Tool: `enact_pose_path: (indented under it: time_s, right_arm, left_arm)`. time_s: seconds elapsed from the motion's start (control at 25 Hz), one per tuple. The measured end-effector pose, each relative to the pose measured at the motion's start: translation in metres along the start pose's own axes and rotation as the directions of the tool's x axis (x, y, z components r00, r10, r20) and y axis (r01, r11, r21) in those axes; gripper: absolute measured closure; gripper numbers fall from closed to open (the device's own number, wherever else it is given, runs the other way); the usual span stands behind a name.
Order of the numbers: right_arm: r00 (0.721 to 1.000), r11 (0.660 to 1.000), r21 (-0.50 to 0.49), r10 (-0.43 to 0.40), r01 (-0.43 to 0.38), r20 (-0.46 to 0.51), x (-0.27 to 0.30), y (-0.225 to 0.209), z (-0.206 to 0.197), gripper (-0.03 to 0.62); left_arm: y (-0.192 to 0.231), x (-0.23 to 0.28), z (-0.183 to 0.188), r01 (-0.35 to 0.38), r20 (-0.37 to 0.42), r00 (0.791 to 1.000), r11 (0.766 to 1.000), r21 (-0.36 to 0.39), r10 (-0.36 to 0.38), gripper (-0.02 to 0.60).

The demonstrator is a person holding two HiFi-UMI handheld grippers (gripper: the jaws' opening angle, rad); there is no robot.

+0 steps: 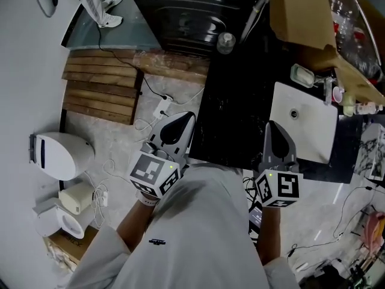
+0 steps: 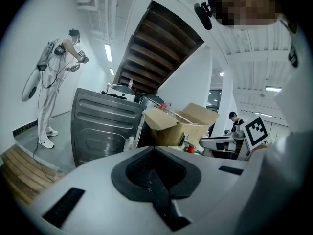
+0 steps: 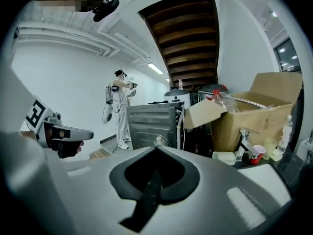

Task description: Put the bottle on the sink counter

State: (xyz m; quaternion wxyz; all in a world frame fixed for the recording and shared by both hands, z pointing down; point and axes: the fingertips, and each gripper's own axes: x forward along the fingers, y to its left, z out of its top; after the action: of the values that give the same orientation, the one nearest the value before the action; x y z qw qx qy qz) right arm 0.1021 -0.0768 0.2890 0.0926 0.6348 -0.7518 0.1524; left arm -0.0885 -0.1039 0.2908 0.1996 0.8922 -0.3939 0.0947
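So the surface here is a black sink counter (image 1: 231,116) running ahead of both grippers, with a white sink basin (image 1: 304,122) sunk into it just past the right gripper's tips and a bit to its right. Beyond the basin there's a soap dish (image 1: 302,75) and a big open cardboard box (image 1: 301,14). Straight ahead of the left gripper, at the far end of the counter, stands a dark metal appliance (image 1: 180,11). The floor off to the left gripper's side is pale stone with wooden pallets (image 1: 99,89) and loose cables. Another person (image 2: 54,97) in white stands way out past the pallets.

The bottle (image 1: 226,42), clear plastic and upright, sits at the counter's far end right by that appliance, well apart from both grippers and ahead of them.

The left gripper (image 1: 183,120) and right gripper (image 1: 272,128) are held side by side in front of the person's chest, both pointing forward and slightly down. Both have their jaws pressed together with nothing between them.
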Motion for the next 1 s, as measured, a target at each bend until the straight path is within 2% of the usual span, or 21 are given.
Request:
enact_pose_path:
  time_s: [0.2,0.44,0.72,0.84,1.0]
  right_arm:
    - [1.000,0.998,-0.053,0.020,-0.020,-0.007,-0.010,0.009,-0.003,0.583]
    - [0.997,0.997,-0.018,0.074,-0.074,0.001,-0.019,0.016,-0.004,0.583]
    - [0.997,0.997,-0.028,0.078,-0.078,0.001,-0.029,0.018,-0.008,0.583]
    - [0.994,0.993,-0.052,0.104,-0.105,-0.031,-0.028,0.021,-0.012,0.583]
    - [0.994,0.995,-0.015,0.103,-0.103,-0.021,-0.027,0.021,-0.010,0.583]
  left_arm:
    - [-0.007,-0.005,0.003,0.009,0.017,1.000,1.000,-0.007,-0.008,0.574]
    - [-0.019,-0.005,0.003,0.037,0.030,0.999,0.999,-0.006,-0.037,0.574]
    - [-0.024,-0.011,-0.004,0.044,0.023,0.999,0.999,-0.008,-0.043,0.574]
    - [-0.023,-0.013,-0.006,0.039,0.022,0.999,0.999,-0.011,-0.039,0.574]
    - [-0.022,-0.013,-0.007,0.039,0.017,0.999,0.999,-0.015,-0.039,0.574]
